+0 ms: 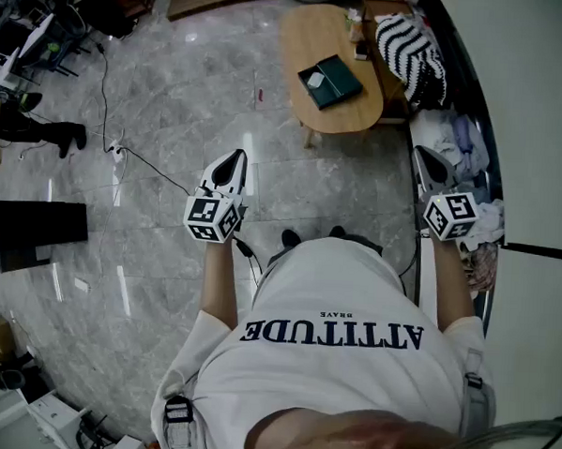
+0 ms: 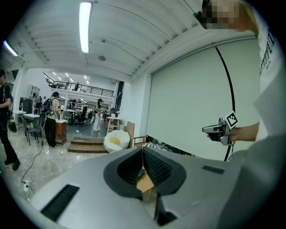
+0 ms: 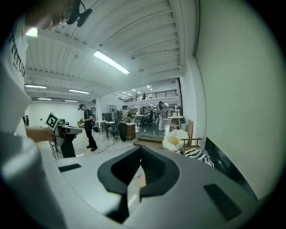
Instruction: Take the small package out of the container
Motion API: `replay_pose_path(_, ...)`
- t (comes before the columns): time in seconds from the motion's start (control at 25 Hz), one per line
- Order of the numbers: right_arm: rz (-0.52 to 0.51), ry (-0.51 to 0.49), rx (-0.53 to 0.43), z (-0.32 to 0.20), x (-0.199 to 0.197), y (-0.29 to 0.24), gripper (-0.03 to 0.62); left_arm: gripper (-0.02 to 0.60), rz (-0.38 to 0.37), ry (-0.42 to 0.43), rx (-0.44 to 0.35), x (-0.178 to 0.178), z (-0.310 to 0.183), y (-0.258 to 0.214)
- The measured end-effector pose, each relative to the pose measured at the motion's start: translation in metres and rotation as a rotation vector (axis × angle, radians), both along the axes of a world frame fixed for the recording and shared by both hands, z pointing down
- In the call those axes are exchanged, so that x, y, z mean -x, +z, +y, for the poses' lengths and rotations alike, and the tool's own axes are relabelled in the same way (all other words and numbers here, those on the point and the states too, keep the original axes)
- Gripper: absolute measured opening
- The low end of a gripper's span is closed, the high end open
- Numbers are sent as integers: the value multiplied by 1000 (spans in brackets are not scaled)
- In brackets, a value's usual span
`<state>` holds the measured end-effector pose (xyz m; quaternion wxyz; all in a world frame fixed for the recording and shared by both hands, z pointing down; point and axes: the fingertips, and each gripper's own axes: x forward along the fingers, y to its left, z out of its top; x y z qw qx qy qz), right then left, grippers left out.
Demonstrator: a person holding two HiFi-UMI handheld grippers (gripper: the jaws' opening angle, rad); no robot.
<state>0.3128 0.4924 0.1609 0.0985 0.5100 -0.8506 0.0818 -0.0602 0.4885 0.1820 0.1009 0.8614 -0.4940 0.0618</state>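
A dark green flat container (image 1: 331, 83) lies on an oval wooden table (image 1: 321, 29) across the floor, ahead of me. A small white package (image 1: 315, 79) rests on the container's left part. My left gripper (image 1: 232, 159) is held out at chest height, well short of the table, its jaws together with nothing between them. My right gripper (image 1: 427, 159) is held out level on the right, also shut and empty. In the left gripper view the black pads (image 2: 154, 167) meet at the tip. The right gripper's pads (image 3: 149, 167) meet the same way.
A black-and-white striped cushion (image 1: 410, 45) sits on a chair to the right of the table. Crumpled cloth (image 1: 457, 140) is piled along the right wall. A cable (image 1: 139, 155) runs over the marble floor, and a black box (image 1: 36, 232) stands at the left. People stand far off.
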Motion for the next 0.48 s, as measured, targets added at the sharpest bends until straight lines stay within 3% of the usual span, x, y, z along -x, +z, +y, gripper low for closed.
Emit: replay_pose_path(0.48, -11, 14, 4, -2, 1, 1, 20, 23, 3, -1, 5, 5, -2, 4)
